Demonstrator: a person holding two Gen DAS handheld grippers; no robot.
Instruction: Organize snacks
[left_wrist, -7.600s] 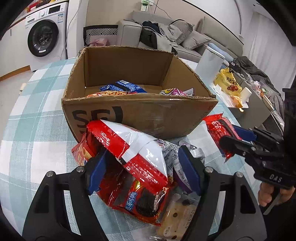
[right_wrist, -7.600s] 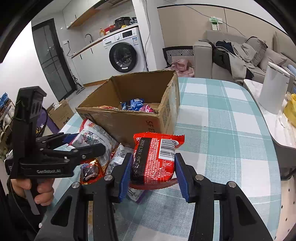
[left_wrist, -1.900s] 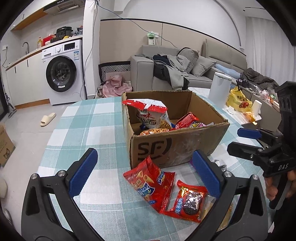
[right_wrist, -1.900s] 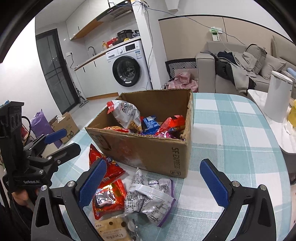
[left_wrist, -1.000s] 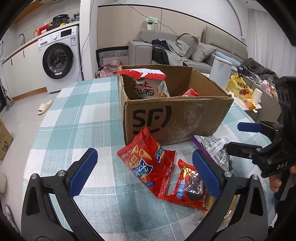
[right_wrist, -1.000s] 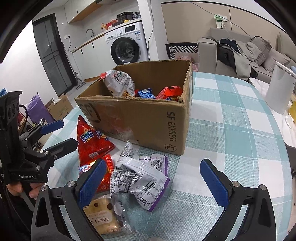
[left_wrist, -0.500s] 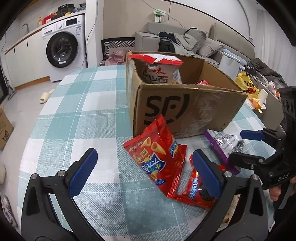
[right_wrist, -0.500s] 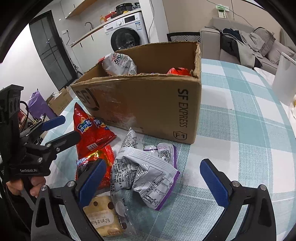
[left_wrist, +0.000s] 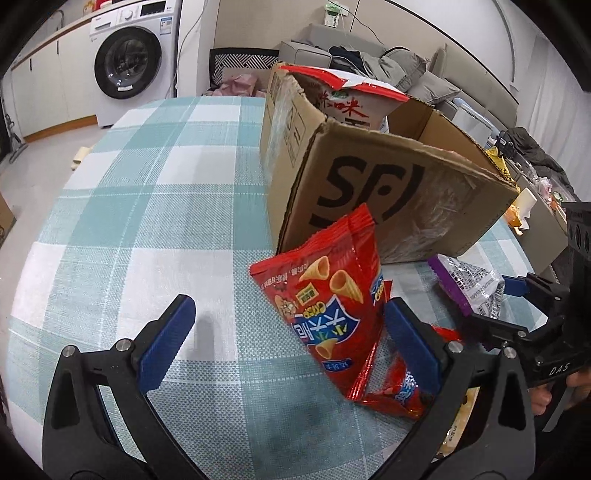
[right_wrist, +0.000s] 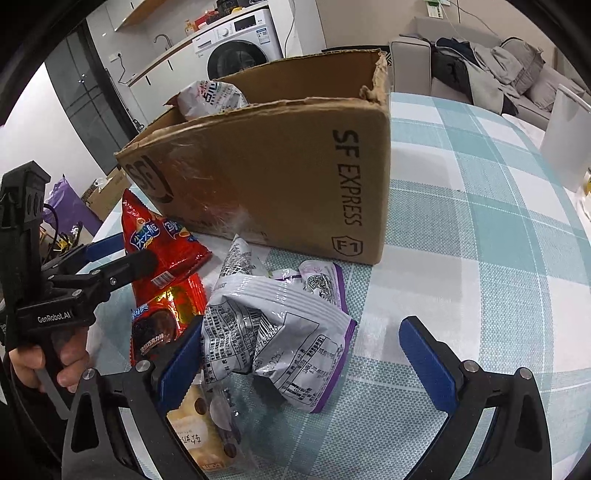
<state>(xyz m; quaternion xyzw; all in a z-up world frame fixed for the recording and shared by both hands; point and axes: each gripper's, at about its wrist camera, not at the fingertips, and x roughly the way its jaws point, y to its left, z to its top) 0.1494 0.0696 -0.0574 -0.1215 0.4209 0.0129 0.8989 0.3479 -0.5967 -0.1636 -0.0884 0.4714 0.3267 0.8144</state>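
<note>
Left wrist view: red cone-snack bag (left_wrist: 332, 299), glossy, printed with orange cones and a blue label patch, lies on the checked tablecloth (left_wrist: 155, 229) at about 1 o'clock from the left gripper (left_wrist: 288, 332), top crimped edge touching the front wall of the cardboard box (left_wrist: 399, 199). Bag sits between the blue pads, closer to the right pad (left_wrist: 410, 336); no pad contact seen. Jaws wide. Under its lower edge, at 4 o'clock, a smaller red chocolate-biscuit pack (left_wrist: 402, 391), partly hidden by the gripper finger. At 3 o'clock of the cone bag, a silver-and-purple pack (left_wrist: 469, 280), crumpled, just beside the box's front corner. Box is open-topped, black SF logo on front, torn rim; a white-and-red bag (left_wrist: 351, 99) stands inside at the near-left corner, sticking above the rim.

Right wrist view: silver-and-purple pack (right_wrist: 280, 336) lies barcode side up, between the right gripper (right_wrist: 306, 365) pads, touching or nearly touching the left pad (right_wrist: 181, 365); cannot tell which. Jaws wide, right pad well apart from it. At 10 o'clock of it, the red cone bag (right_wrist: 159, 240) and the chocolate pack (right_wrist: 159, 321) overlap. At 7 o'clock, a clear-wrapped beige pastry (right_wrist: 195, 432), partly under the gripper finger. Box (right_wrist: 288, 173) behind, at 12 o'clock, "SF EXPRESS" on its side. Left gripper (right_wrist: 110, 266) hovers over the cone bag from 9 o'clock, held in a hand (right_wrist: 62, 362).
</note>
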